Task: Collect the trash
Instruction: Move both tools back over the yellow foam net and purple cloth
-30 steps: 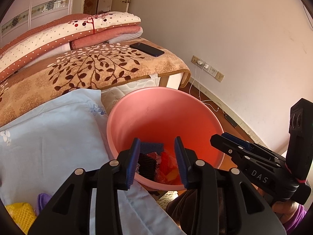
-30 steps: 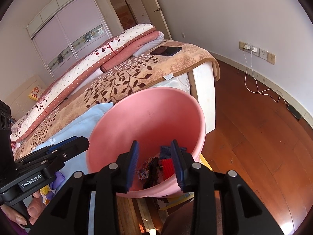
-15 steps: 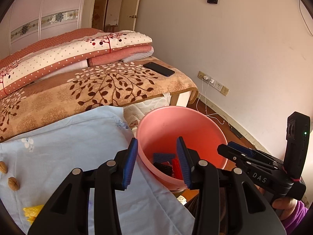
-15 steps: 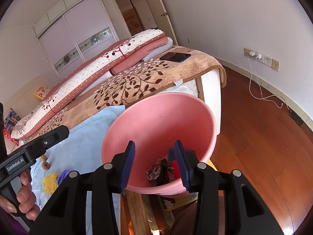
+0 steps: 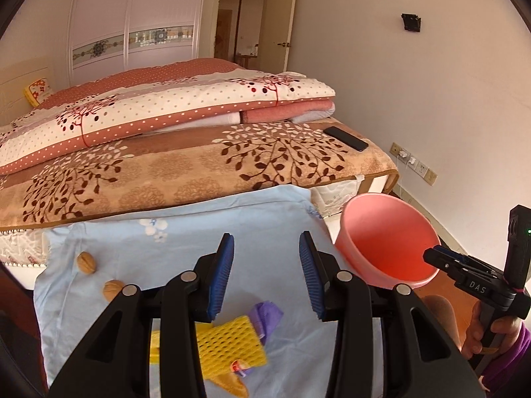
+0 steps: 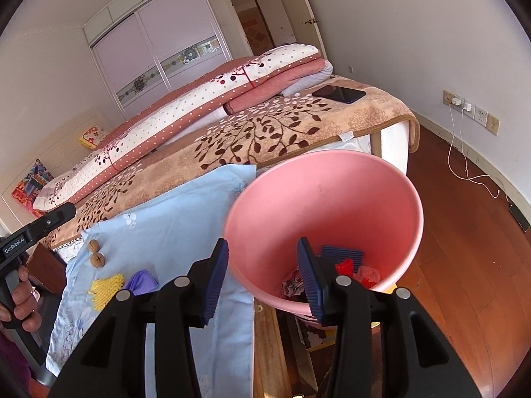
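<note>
Left tongs [image 5: 266, 273] apart, empty, above the pale blue cloth [image 5: 186, 232] on the table. Yellow foam-net sleeve [image 5: 229, 345] lies just below and between them, crumpled purple wrapper [image 5: 265, 315] touching it. Advice: descend straight, clamp the net's middle (it compresses). Right tongs [image 6: 262, 277] apart, empty, straddling the rim of the round pink plastic bin [image 6: 332, 205].

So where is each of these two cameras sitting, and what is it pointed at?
Left wrist view: rides on the left gripper, looking down its open blue fingers at the light blue cloth with walnuts and yellow foam net; the person's right hand shows.
Right wrist view: rides on the right gripper, open, facing the pink bucket; the left hand shows.
Both share the bed, cloth, bucket and phone.
</note>
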`<state>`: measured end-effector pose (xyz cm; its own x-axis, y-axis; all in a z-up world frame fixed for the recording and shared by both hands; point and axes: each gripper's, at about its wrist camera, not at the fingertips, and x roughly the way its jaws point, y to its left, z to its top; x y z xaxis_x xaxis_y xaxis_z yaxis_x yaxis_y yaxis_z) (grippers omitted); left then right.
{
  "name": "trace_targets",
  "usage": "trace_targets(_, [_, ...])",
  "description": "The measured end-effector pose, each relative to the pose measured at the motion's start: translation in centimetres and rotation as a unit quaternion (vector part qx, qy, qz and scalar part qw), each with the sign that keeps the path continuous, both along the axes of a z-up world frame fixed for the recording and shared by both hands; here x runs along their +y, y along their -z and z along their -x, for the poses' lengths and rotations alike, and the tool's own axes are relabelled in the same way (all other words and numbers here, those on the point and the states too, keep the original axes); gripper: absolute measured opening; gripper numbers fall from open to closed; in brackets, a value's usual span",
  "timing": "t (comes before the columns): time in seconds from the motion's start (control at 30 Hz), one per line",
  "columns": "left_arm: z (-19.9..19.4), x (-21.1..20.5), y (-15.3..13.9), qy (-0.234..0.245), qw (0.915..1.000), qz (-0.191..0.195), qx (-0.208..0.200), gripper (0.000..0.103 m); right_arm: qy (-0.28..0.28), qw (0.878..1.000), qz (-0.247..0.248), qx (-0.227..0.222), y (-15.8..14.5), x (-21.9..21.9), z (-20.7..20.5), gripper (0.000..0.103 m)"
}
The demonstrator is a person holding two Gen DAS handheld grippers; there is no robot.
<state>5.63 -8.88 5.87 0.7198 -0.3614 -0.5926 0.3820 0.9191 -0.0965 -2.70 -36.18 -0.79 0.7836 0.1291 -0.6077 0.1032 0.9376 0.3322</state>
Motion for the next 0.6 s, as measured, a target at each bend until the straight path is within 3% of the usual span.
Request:
trace_targets(0.27, [1.3, 4.5, 2.9, -0.026, 0.9987, -0.019, 0.038, 0.041, -0.037, 0.999, 0.009, 0.012, 0.5, 3.1, -0.7, 0.043])
trace_targets(0.6, [2.8, 8.2, 7.4, -0.058, 0.9925, 0.003, 0.108, 0.041, -0.068, 0.997, 0.021, 0.031, 1.4, 5.8, -1.7, 0.043])
